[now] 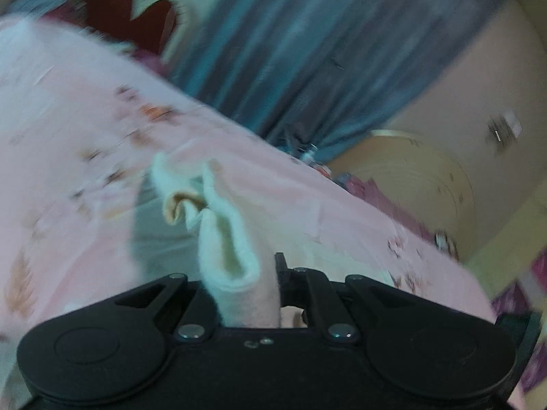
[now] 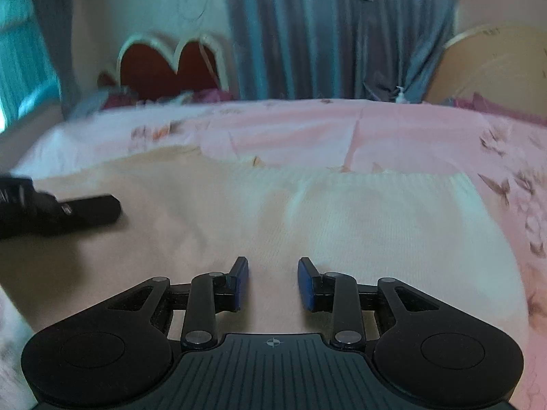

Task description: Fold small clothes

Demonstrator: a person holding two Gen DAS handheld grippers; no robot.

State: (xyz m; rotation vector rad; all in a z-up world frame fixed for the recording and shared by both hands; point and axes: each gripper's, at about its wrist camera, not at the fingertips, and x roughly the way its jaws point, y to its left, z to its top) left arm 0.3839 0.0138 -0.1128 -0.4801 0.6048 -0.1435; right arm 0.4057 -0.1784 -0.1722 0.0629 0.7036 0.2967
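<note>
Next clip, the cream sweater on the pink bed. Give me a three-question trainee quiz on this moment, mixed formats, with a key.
1. True or false: the right gripper is clamped on the sweater.
2. Multiple choice: what sits between the fingers of the left gripper? A) a fold of cream knit B) the curtain C) nothing
3. Fill in: the sweater lies on a ____ bedspread printed with butterflies.

Key: 1 false, its jaws stand apart above the knit. 2 A, a bunched fold of the sweater stands up between them. 3 pink.
</note>
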